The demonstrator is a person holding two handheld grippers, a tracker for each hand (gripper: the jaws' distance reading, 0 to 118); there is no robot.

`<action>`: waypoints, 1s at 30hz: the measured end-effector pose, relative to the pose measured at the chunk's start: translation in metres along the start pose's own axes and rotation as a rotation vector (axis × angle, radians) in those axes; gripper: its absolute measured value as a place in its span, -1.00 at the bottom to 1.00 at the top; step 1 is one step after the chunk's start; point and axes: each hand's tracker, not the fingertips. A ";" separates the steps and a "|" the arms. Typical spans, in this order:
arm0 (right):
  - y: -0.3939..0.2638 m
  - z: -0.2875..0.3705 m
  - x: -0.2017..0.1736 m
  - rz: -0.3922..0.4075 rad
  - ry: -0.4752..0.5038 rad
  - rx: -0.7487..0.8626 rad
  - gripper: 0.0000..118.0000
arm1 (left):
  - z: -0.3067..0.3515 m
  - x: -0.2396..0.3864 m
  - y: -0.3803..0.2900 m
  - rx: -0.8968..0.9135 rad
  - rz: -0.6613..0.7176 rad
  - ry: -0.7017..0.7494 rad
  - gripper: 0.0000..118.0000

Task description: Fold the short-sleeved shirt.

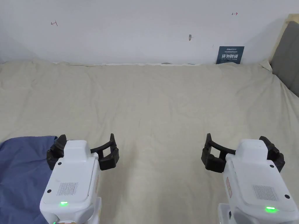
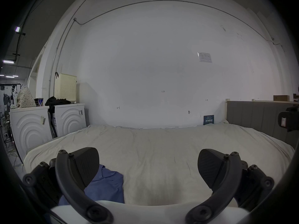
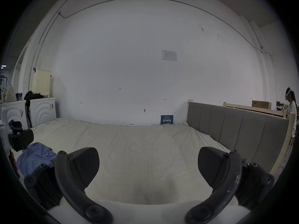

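The blue short-sleeved shirt lay bunched on the bed, at the near corner farthest from the grey headboard. The left claw hung over the shirt's edge on the headboard side, jaws spread wide and holding nothing (the cloth showed just past its outer jaw in the left gripper view). The right claw hovered over bare sheet, well apart from the shirt and nearer the headboard, jaws equally wide and empty. A dark blue sign leaned against the white wall, just beside the headboard.
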 end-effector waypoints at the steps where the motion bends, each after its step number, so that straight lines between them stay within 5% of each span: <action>1: 0.000 0.001 0.000 0.003 -0.001 0.001 1.00 | 0.000 0.000 0.000 0.000 -0.001 -0.001 1.00; 15: 0.004 -0.001 -0.001 0.054 -0.009 -0.004 1.00 | -0.004 0.001 -0.001 -0.013 0.039 -0.040 1.00; 17: 0.012 0.002 -0.012 0.210 -0.055 0.022 1.00 | -0.008 -0.007 0.004 -0.037 0.217 -0.083 1.00; 23: 0.013 0.016 -0.064 0.981 -0.331 0.351 1.00 | -0.029 -0.052 -0.005 -0.170 1.318 -0.341 1.00; 25: 0.005 0.017 -0.070 1.137 -0.397 0.453 1.00 | -0.029 -0.053 -0.012 -0.186 1.458 -0.381 1.00; 27: 0.005 0.017 -0.067 1.098 -0.379 0.445 1.00 | -0.029 -0.052 -0.010 -0.218 1.379 -0.388 1.00; 30: 0.021 0.017 -0.054 0.790 -0.253 0.269 1.00 | -0.019 -0.036 0.012 -0.201 0.938 -0.272 1.00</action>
